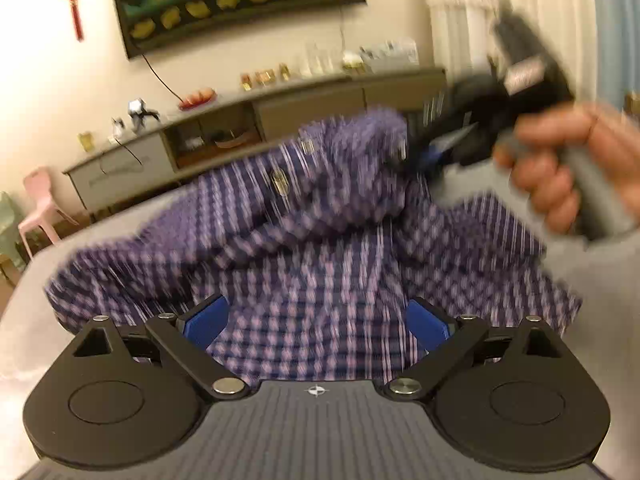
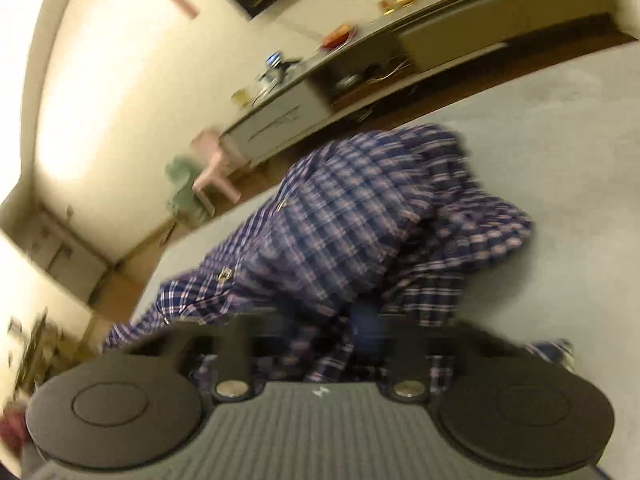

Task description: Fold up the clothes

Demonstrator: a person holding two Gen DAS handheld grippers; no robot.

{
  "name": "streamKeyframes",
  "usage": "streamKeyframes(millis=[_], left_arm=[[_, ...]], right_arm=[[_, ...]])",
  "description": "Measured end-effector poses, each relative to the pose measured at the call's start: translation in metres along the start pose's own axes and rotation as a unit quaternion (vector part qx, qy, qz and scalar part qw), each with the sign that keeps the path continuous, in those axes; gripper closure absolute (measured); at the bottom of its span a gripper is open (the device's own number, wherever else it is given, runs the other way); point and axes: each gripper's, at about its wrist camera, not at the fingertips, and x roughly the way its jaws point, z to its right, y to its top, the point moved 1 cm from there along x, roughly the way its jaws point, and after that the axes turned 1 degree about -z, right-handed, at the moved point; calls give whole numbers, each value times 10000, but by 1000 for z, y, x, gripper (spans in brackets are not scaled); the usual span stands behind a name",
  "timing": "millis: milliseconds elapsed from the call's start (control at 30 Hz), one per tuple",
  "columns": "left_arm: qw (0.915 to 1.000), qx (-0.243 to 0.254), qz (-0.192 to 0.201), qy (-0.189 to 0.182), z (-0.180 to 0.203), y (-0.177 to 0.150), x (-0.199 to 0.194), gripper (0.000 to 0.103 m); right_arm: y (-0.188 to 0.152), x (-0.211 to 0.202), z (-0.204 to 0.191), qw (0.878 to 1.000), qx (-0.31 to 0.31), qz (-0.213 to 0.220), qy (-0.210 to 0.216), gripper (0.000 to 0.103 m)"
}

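A: Entry, nearest first. My left hand-held gripper [image 1: 316, 322] stands wide, its blue pads [image 1: 206, 320] well apart with nothing pinched between them. The checked shirt [image 1: 312, 248] lies just past and under the pads; whether they touch the cloth I cannot tell.

B: The garment itself?

A: Purple and white check, with darker blue lines in the right wrist view. It is crumpled in a heap, not flat, with a raised hump on its far side and folds spilling to both sides. A couple of small bright fastenings show on a fold [image 1: 280, 182]. It rests on a pale grey surface [image 1: 608, 280], roughly mid-way across it. Everything is blurred.

B: Your right one?

A: My right hand-held gripper [image 2: 366, 330] is drawn narrow. In its own view the fingers sit close together right at the near edge of the shirt [image 2: 360, 216], blue pad [image 2: 366, 328] against cloth. From the left view the same gripper [image 1: 424, 156] has its tip at the top right of the hump, with my hand [image 1: 560, 168] round the grey handle. The fabric looks caught in it, though blur hides the pinch itself.

B: Beyond?

A: A long low cabinet [image 1: 256, 120] along the cream wall, small objects on top, a dark framed picture [image 1: 240, 0] above, a pink chair [image 1: 40, 200] at left.
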Motion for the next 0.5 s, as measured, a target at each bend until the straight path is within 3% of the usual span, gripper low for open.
streamKeyframes(millis=[133, 200, 267, 300, 367, 400, 467, 500], left_arm=[[9957, 829, 263, 321, 18, 30, 9, 2], [9888, 1348, 395, 496, 32, 46, 21, 1], [9850, 1561, 471, 566, 49, 62, 49, 1], [9830, 1661, 508, 598, 57, 70, 63, 7], [9821, 1755, 239, 638, 62, 85, 83, 76], [9814, 1800, 96, 657, 64, 93, 92, 96], [9912, 1219, 406, 316, 45, 121, 68, 96], [9948, 785, 634, 125, 28, 135, 43, 96]], right_arm=[[1, -13, -27, 9976, -574, 144, 358, 99], [6, -36, -45, 9923, -768, 234, 939, 100], [11, -63, -59, 9840, -919, 344, 1487, 100], [12, -76, -64, 9800, -1002, 370, 1677, 100], [16, -95, -61, 9770, -1063, 460, 1791, 98], [19, -105, -49, 9789, -860, 627, 1747, 94], [27, -129, -21, 9801, -330, 1016, 1673, 73], [32, -141, -5, 9787, -10, 1233, 1641, 67]])
